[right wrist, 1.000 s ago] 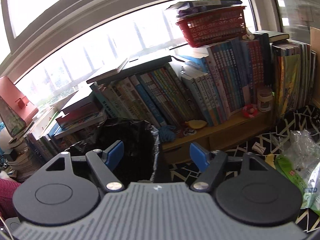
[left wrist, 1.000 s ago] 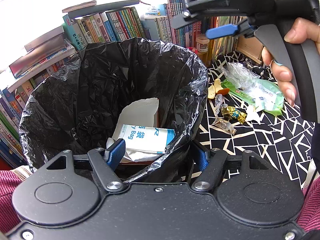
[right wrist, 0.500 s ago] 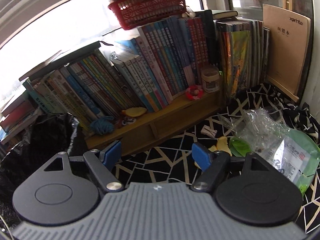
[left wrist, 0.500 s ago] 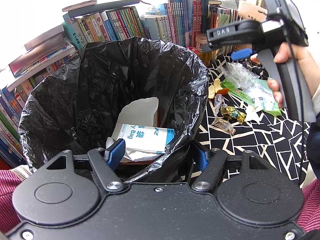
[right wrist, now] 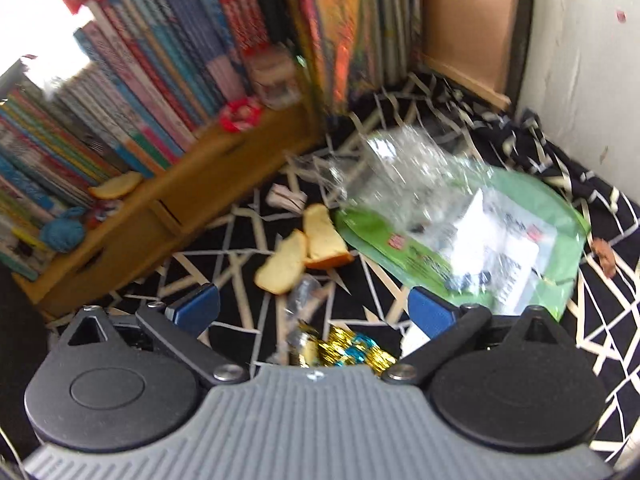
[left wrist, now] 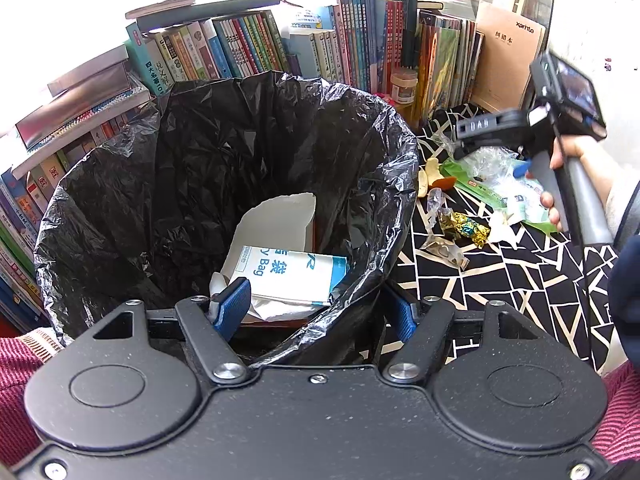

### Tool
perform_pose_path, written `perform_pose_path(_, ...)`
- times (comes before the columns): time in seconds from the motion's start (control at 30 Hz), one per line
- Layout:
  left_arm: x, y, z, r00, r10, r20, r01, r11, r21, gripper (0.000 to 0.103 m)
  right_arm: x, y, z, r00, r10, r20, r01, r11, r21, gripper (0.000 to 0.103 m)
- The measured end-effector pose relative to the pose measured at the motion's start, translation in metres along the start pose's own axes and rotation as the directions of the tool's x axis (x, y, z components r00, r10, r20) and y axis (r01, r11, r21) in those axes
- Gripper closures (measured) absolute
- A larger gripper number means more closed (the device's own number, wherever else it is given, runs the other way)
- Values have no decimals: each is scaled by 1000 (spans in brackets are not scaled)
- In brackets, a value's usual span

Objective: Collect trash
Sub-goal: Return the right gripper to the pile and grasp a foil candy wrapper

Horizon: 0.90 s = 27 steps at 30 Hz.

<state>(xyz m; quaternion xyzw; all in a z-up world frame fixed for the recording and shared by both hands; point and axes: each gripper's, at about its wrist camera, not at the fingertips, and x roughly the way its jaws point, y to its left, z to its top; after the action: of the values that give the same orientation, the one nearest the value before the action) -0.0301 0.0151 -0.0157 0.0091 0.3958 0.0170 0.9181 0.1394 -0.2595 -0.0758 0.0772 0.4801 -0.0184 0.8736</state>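
A bin lined with a black bag [left wrist: 192, 168] fills the left wrist view, with a white-and-blue paper bag [left wrist: 288, 276] and white paper at its bottom. My left gripper [left wrist: 318, 312] is open and straddles the bin's near rim, one finger inside and one outside. My right gripper [right wrist: 314, 310] is open and hangs low over loose trash on the patterned cloth. A gold foil wrapper [right wrist: 352, 350] lies between its fingers, near their base. Further ahead lie pale peel-like scraps [right wrist: 304, 252], a green packet [right wrist: 480, 248] and crumpled clear plastic [right wrist: 400, 168].
A wooden shelf [right wrist: 168, 216] packed with books [left wrist: 248, 44] runs behind the bin and the trash. A jar [left wrist: 402, 86] stands on the shelf. A brown notebook [left wrist: 508, 64] leans in the corner by a white wall [right wrist: 580, 60]. A hand [left wrist: 560, 184] holds the right gripper.
The right gripper swung right and down, from facing the bookshelf beside the bin to low over the trash pile, and its jaws spread wider. The left gripper and bin stayed put.
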Motion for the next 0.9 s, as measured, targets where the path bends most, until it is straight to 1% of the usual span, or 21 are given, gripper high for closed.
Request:
perform_pose_path(0.1,0,0,0,1000,0,0,0,1000,1,35,19,-8,-6,997,-34,-68,36,999,30,0)
perform_pose_path(0.2,0,0,0,1000,1,0,-1,1000,1,35,34,-10,-13,995,-48,-91,52,998,38,0)
perform_pose_path(0.27,0,0,0,1000,0,0,0,1000,0,35,45,-8,-18,992,-64,-107,67,998,23,1)
perform_pose_path(0.33,0,0,0,1000,1,1,-1,1000,2,34,56,-6,-22,990,-68,-121,69,998,7,6)
perform_pose_path(0.43,0,1,0,1000,1,2,-1,1000,3,34,66,-2,-29,988,-75,-134,74,997,-16,8)
perform_pose_path(0.47,1,1,0,1000,1,2,-1,1000,3,34,69,-1,-30,987,-74,-141,71,997,-22,11)
perform_pose_path(0.53,1,1,-1,1000,-1,2,1,1000,2,34,72,-1,-32,985,-69,-156,67,998,-17,20)
perform_pose_path(0.57,1,2,0,1000,-2,1,2,1000,1,33,74,-2,-33,985,-64,-162,63,998,-11,22)
perform_pose_path(0.67,2,3,0,1000,-3,-2,3,1000,-2,32,77,-4,-37,983,-59,-172,60,998,1,34)
perform_pose_path(0.73,2,3,0,1000,-4,-2,4,1000,-2,32,78,-6,-38,983,-51,-178,55,998,19,54)
perform_pose_path(0.77,2,3,0,1000,-4,-2,4,1000,-2,32,78,-6,-38,983,-49,-176,54,998,26,57)
perform_pose_path(0.87,2,3,0,1000,-4,-2,4,1000,-3,32,72,-5,-36,987,-40,-153,45,999,29,72)
perform_pose_path(0.9,2,3,0,1000,-4,-2,4,1000,-3,32,68,-5,-34,990,-30,-141,36,999,36,83)
